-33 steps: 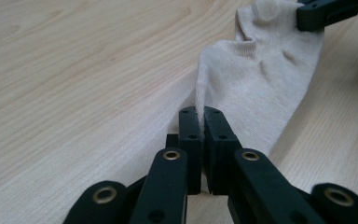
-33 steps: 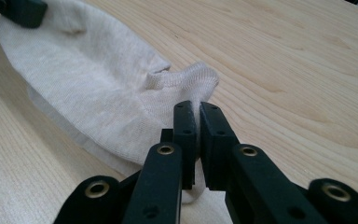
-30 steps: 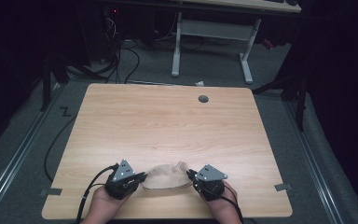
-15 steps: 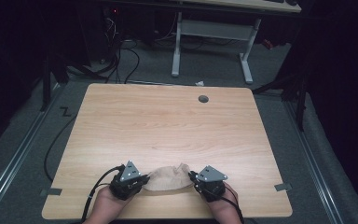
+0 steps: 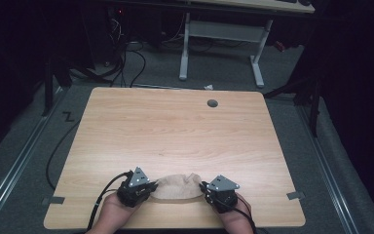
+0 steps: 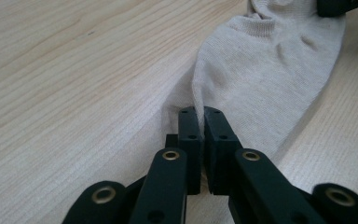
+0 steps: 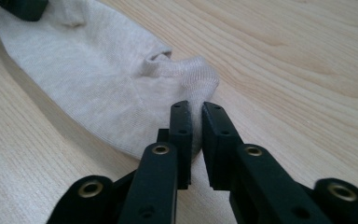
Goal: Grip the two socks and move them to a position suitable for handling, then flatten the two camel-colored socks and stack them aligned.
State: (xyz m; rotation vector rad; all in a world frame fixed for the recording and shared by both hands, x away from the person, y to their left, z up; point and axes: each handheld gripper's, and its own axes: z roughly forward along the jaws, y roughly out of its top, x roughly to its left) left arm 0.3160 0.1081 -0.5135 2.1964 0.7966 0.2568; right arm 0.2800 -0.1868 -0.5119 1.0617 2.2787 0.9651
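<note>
A beige sock [image 5: 175, 186] lies flat near the table's front edge, stretched between the two grippers. My left gripper [image 5: 152, 187] is at its left end. In the left gripper view the left gripper [image 6: 200, 112] is shut, pinching a raised fold of the sock [image 6: 265, 70]. My right gripper [image 5: 203, 187] is at the sock's right end. Its jaws have just been opening: in the right gripper view the right gripper [image 7: 196, 109] shows a narrow gap, and the ribbed edge of the sock [image 7: 98, 70] lies loose at the tips.
The wooden table [image 5: 175, 131] has a round cable hole [image 5: 212, 103] near its far edge. Tape strips [image 5: 52, 200] mark its front corners. White desk legs [image 5: 185, 48] and cables lie on the floor beyond it.
The left gripper has edged slightly to the right along the sock. The right hand has stayed where it was.
</note>
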